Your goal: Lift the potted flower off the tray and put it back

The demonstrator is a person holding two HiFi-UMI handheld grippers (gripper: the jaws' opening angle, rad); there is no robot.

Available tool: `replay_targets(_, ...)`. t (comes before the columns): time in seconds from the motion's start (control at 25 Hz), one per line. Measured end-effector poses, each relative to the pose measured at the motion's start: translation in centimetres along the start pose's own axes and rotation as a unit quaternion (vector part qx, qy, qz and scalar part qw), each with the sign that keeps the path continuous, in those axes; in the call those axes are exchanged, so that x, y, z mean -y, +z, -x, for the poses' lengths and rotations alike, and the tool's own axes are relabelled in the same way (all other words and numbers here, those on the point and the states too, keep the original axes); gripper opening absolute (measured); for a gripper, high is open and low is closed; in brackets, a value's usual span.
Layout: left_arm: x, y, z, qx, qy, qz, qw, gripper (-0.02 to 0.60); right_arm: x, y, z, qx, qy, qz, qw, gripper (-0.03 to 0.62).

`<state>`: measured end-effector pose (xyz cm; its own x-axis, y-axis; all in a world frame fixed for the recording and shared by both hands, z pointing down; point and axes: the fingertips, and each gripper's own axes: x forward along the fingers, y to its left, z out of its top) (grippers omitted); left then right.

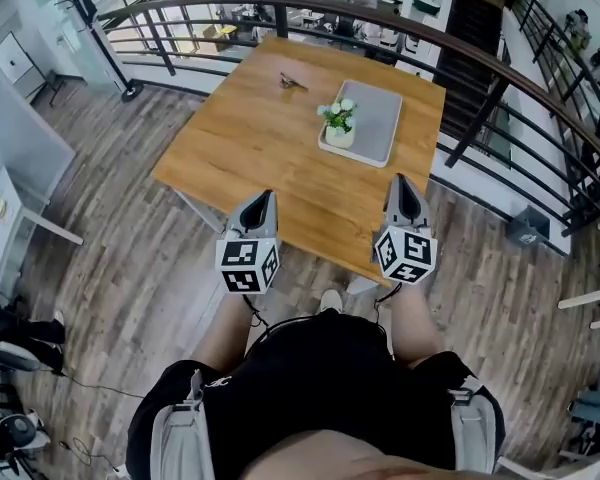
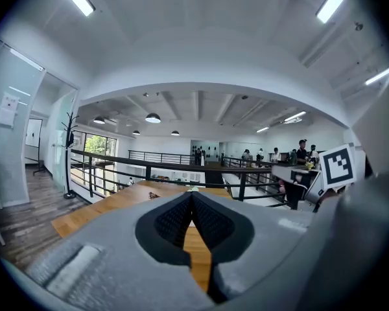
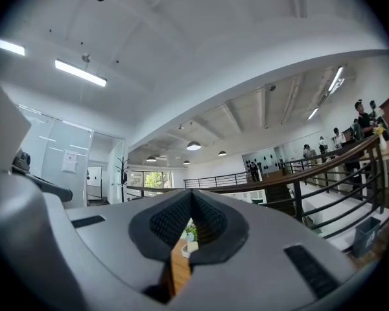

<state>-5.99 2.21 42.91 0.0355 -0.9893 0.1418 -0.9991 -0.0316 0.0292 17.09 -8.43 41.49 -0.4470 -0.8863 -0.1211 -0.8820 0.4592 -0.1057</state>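
A small white pot with green leaves and pale flowers, the potted flower (image 1: 339, 124), stands on the near left part of a flat grey tray (image 1: 372, 118) on a wooden table (image 1: 250, 143). My left gripper (image 1: 268, 197) hovers over the table's near edge, shut and empty. My right gripper (image 1: 399, 179) is level with it by the near right corner, also shut with nothing in it. Both stay well short of the tray. In the right gripper view, the flower (image 3: 190, 232) peeks through the slit below the closed right gripper (image 3: 191, 192). The left gripper (image 2: 191, 194) shows its tips pressed together.
A small dark object (image 1: 292, 82) lies on the table's far side. A curved dark railing (image 1: 500, 63) runs behind and to the right of the table. White table legs (image 1: 195, 208) stand below the near left corner. The person's shoes (image 1: 330, 299) are by the near edge.
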Motion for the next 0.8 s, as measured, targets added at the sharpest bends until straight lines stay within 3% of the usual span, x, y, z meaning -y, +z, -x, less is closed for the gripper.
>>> replay_targets(0.32, 0.2, 2.0, -12.2, -0.021, -0.006, -0.004, 0.9997, 0.012, 4.4, -0.4, -10.2, -0.015, 0.016, -0.007, 1.0, -0.003)
replay_targets(0.48, 1.1, 1.0, -15.9, -0.035, -0.02, -0.004, 0.9992, 0.012, 6.1, -1.9, -13.6, -0.027, 0.021, -0.005, 0.999, -0.003)
replay_targets(0.8, -2.7, 1.5, -23.5, -0.058, -0.051, -0.004, 0.997, 0.012, 6.5, -2.8, -20.6, -0.044, -0.014, -0.01, 0.999, -0.003)
